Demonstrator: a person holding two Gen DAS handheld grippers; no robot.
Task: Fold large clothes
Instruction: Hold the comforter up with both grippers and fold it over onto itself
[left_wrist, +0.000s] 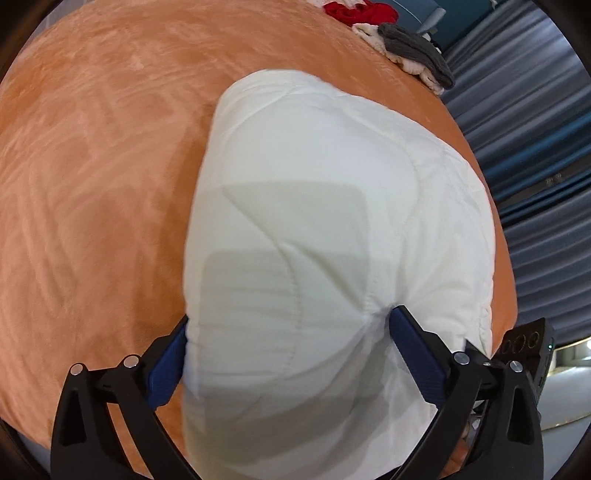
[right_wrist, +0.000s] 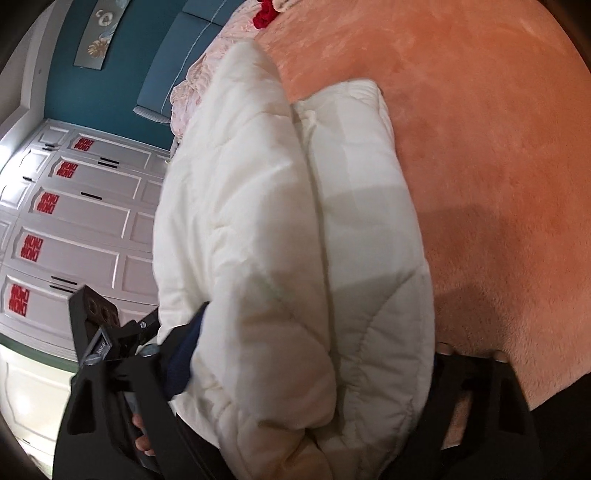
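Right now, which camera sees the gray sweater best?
Left wrist view: the gray sweater lies in plain sight on a pale cloth at the bed's far edge. The right wrist view does not show it.

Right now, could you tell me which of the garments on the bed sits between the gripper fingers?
The white quilted jacket; the red and grey garments lie far off at the bed's edge.

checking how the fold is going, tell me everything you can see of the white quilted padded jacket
The white quilted padded jacket is puffy, soft-looking fabric with curved stitch lines. It lies folded into a thick long bundle on the orange plush bed cover; the right wrist view shows two layers side by side with a seam between. The left gripper straddles one end, jaws wide, and the right gripper straddles it too.
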